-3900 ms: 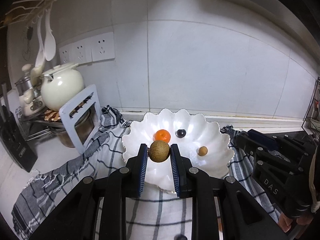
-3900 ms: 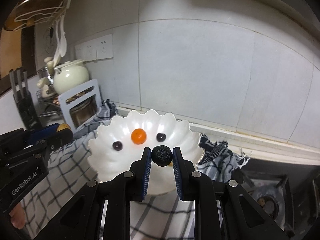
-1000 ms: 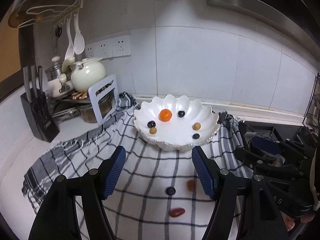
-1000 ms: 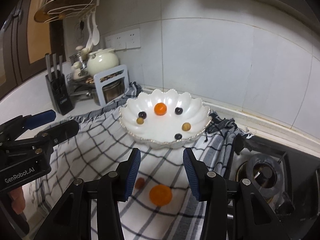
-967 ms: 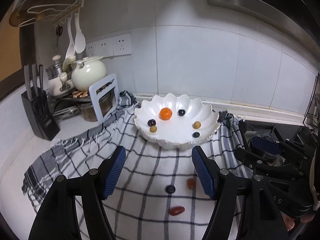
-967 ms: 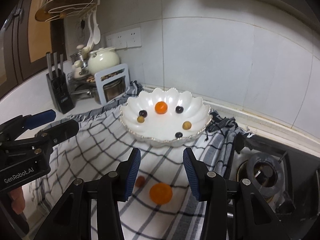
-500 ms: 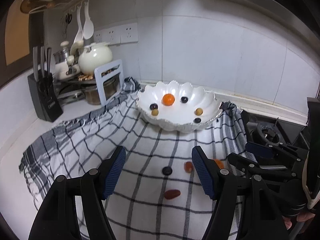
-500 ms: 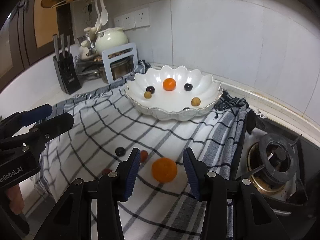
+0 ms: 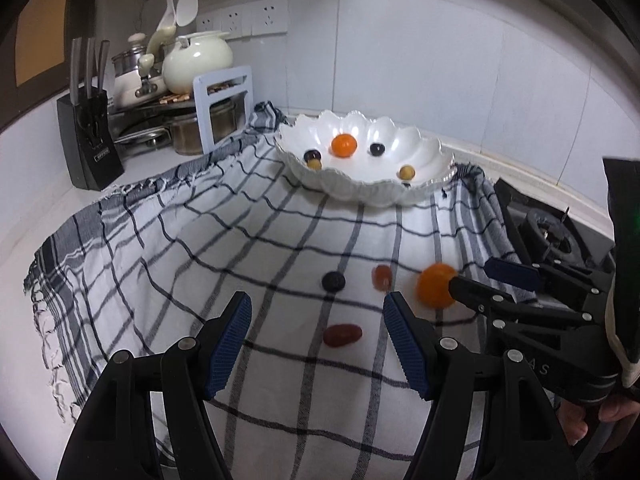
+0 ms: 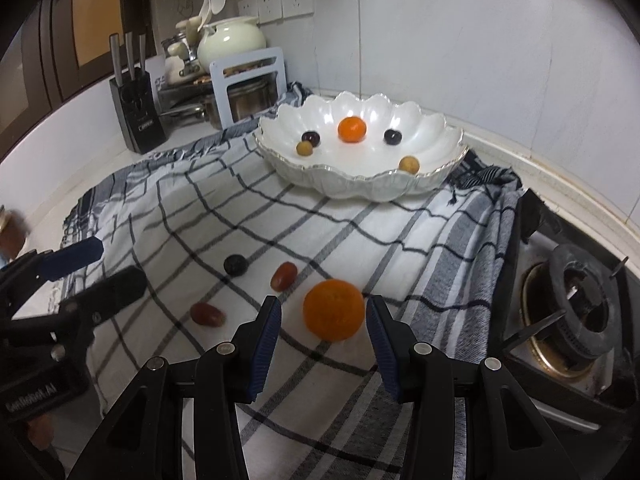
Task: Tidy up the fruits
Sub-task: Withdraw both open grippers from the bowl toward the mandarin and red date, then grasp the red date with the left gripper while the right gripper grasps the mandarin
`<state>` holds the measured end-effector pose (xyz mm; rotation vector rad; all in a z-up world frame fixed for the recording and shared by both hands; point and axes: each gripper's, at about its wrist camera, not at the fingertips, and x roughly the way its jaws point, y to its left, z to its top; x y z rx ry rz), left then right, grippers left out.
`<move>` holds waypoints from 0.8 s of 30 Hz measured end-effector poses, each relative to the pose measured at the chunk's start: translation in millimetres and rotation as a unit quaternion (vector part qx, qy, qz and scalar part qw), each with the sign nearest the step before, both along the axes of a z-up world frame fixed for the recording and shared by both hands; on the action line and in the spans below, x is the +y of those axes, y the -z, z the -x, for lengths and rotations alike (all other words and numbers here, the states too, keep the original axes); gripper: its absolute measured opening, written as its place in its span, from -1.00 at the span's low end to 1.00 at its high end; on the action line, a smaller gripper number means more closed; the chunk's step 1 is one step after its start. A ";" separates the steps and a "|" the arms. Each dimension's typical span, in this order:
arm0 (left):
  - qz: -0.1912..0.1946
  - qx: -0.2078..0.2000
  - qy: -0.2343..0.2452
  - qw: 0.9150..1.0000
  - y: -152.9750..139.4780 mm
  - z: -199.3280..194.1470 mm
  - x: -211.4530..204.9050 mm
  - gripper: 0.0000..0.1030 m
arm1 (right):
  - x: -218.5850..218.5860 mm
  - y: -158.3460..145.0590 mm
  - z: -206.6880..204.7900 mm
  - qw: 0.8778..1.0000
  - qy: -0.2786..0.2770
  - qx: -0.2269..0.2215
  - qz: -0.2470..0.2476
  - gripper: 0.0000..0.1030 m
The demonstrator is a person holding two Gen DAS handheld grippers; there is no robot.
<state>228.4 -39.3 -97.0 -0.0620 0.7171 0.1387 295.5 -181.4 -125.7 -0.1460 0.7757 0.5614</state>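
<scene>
Both tools have dropped lower; right tool [image 10: 323, 316] gapes around the orange [image 10: 333, 309], left tool [image 9: 317, 316] wide, empty.

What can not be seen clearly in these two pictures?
- Dark fruit in the bowl: left view, near rim hides most; unseen in right view.
- Red fruit: left view, blurred.
- Orange: left view, right gripper finger covers its side.
</scene>
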 end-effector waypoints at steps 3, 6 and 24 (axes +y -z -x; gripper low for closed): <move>-0.004 0.010 0.003 1.000 9.1 -2.2 -4.5 0.32 | -0.7 8.5 -3.1 1.000 -0.004 0.014 -0.001 -0.12; -0.006 0.018 0.001 1.000 17.0 -4.6 -5.9 0.31 | -0.9 15.2 -5.4 1.000 -0.008 0.022 0.002 -0.12; 0.009 0.061 -0.014 0.998 53.7 -25.4 -8.3 0.04 | 6.6 33.1 -25.3 0.999 -0.017 0.041 0.011 -0.12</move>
